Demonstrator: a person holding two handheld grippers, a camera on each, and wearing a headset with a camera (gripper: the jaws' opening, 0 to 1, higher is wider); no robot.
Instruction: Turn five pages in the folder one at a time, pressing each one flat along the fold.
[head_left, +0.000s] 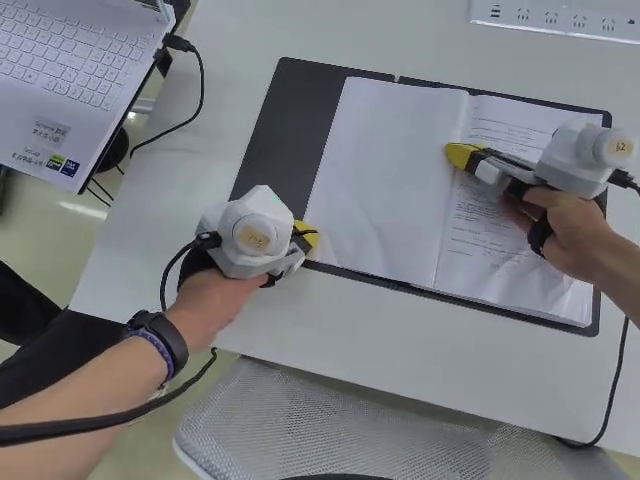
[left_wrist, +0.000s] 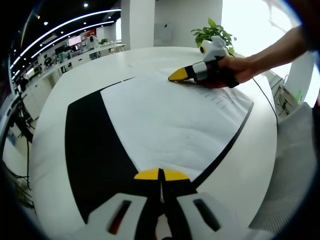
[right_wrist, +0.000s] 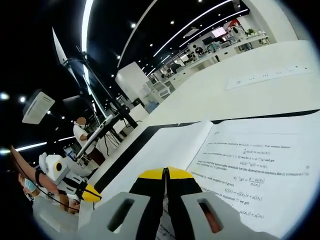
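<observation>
Mesh chair (head_left: 330, 430) sits closest, tucked under the white table (head_left: 400, 350). Left gripper (head_left: 305, 238), its 2 jaws pressed together, rests at the near corner of the blank turned page (head_left: 385, 180). Right gripper (head_left: 458, 155), jaws likewise closed on nothing, lies across the printed page (head_left: 500, 250) with its tips at the fold. Black folder (head_left: 285, 130) lies open mid-table. Laptop (head_left: 70, 70) and cable (head_left: 201, 85) lie left, power strip (head_left: 560, 18) beyond. Open office, strip lights overhead, potted plant (left_wrist: 212, 32).

A white laptop (head_left: 70, 70) sits beside the white table (head_left: 400, 345) (a black cable (head_left: 196, 95) runs from it), a power strip (head_left: 555, 18) far back, a green plant (left_wrist: 212, 31) behind
</observation>
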